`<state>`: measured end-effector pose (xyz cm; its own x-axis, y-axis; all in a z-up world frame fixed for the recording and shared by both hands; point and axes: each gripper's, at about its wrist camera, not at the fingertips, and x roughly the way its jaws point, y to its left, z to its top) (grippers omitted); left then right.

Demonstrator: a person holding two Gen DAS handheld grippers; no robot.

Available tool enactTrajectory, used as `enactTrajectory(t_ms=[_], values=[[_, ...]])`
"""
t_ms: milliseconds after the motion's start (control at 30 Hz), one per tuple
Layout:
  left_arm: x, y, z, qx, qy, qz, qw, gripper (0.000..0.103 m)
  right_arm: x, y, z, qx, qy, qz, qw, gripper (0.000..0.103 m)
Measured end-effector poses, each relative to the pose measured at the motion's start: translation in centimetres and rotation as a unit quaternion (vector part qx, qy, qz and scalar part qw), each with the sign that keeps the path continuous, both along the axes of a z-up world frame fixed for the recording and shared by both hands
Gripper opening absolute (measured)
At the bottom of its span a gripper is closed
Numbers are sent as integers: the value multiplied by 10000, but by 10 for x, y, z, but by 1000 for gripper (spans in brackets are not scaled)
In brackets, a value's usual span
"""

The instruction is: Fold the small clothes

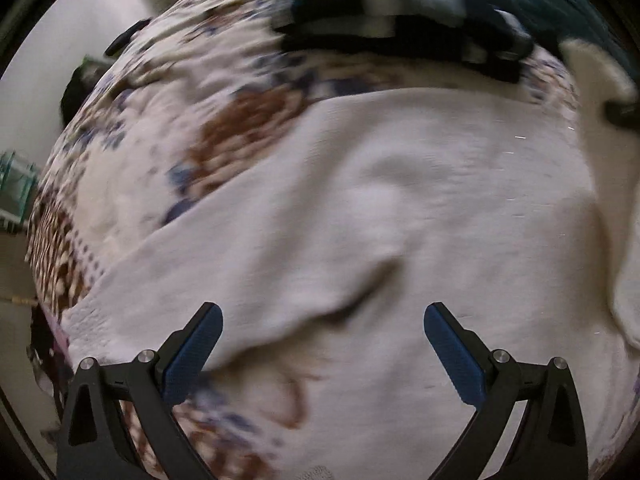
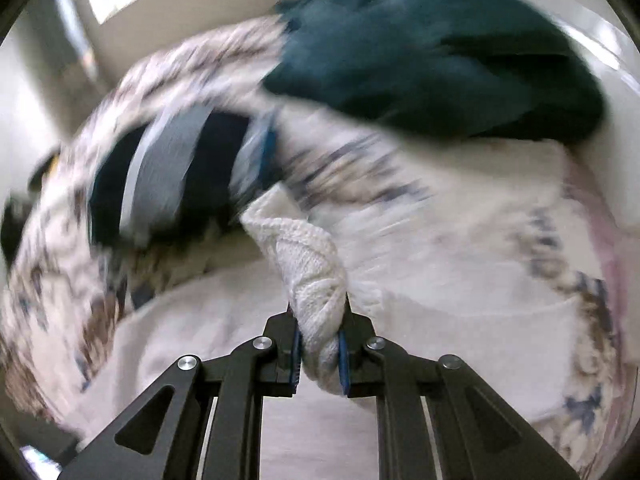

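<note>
The white cloth [image 1: 400, 216] lies spread on the floral bedspread [image 1: 132, 184], directly ahead of and beneath the left gripper [image 1: 323, 320]. Its jaws stand wide apart, gripping nothing. The right gripper [image 2: 319, 354] is pressed together on a bunched fold of the white cloth [image 2: 310, 264], which rises between its fingers. A dark teal garment [image 2: 432, 52] and a navy-and-white striped garment [image 2: 168, 172] lie beyond.

White cloth [image 1: 400, 220], brown-and-blue floral bedspread [image 1: 240, 120], teal garment [image 2: 440, 60] (blurred)
</note>
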<state>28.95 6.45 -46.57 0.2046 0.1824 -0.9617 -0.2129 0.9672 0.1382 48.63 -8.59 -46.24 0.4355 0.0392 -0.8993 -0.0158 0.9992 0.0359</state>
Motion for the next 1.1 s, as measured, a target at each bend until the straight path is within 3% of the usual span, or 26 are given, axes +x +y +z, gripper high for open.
enactTrajectory(t_ms=[133, 233, 267, 300, 333, 367, 433, 500, 600, 633, 667, 700, 733, 767, 800, 833, 867, 900, 967, 1000, 1033, 1100], values=[[7, 21, -21, -42, 171, 297, 9994, 103, -7, 72, -54, -404, 309, 296, 9983, 14], [-5, 48, -29, -191, 302, 550, 9978, 103, -10, 84, -86, -396, 712, 426, 9958, 20], [-13, 62, -28, -300, 304, 708, 9966, 103, -12, 79, -88, -273, 883, 443, 9947, 36], [-21, 70, -28, -361, 303, 850, 9953, 103, -16, 71, -89, 68, 1067, 388, 9935, 45], [-29, 83, -26, -444, 302, 1031, 9932, 103, -23, 56, -84, 421, 1108, 216, 9927, 62], [-36, 96, -26, -529, 317, 1202, 9908, 103, -32, 40, -75, 548, 1093, 41, 9925, 70], [-56, 124, -27, -731, 406, 1685, 9822, 103, -51, 17, -66, 530, 1039, -261, 9928, 71], [-78, 157, -35, -1224, 524, 2363, 9625, 103, -71, -9, -57, 426, 1060, -595, 9917, 78], [-109, 203, -51, -2142, 377, 3456, 9128, 103, -97, -41, -52, 303, 1140, -917, 9888, 83], [-118, 219, -58, -2386, 251, 3844, 8915, 103, -101, -47, -50, 219, 1156, -957, 9884, 83], [-124, 230, -63, -2547, 168, 4109, 8752, 103, -104, -53, -49, 100, 1157, -995, 9882, 83], [-130, 244, -69, -2719, 17, 4443, 8536, 103, -105, -57, -46, -10, 1168, -1011, 9880, 83], [-134, 252, -71, -2775, -127, 4649, 8407, 98, -111, -61, -50, -125, 1206, -1029, 9873, 83], [-139, 263, -73, -2750, -308, 4942, 8241, 82, -111, -63, -48, -189, 1240, -1039, 9867, 83], [-143, 271, -73, -2677, -416, 5172, 8119, 73, -113, -64, -49, -243, 1260, -1043, 9862, 83], [-146, 278, -71, -2621, -556, 5364, 8003, 55, -117, -65, -52, -322, 1286, -1049, 9856, 83], [-146, 285, -67, -2486, -721, 5469, 7962, 22, -116, -65, -52, -383, 1314, -1057, 9849, 83], [-143, 289, -60, -2290, -785, 5456, 8023, 10, -117, -65, -53, -450, 1343, -1068, 9841, 83], [-130, 292, -41, -2030, -994, 5265, 8196, 9, -115, -62, -52, -731, 1454, -1115, 9804, 84], [-121, 291, -30, -1878, -1073, 5106, 8322, 9, -114, -61, -53, -877, 1484, -1128, 9786, 86], [-112, 288, -15, -1668, -1159, 4857, 8502, 9, -111, -60, -53, -975, 1486, -1136, 9775, 94], [-103, 276, 9, -1328, -1312, 4397, 8785, 8, -110, -62, -48, -1115, 1374, -1169, 9772, 97]])
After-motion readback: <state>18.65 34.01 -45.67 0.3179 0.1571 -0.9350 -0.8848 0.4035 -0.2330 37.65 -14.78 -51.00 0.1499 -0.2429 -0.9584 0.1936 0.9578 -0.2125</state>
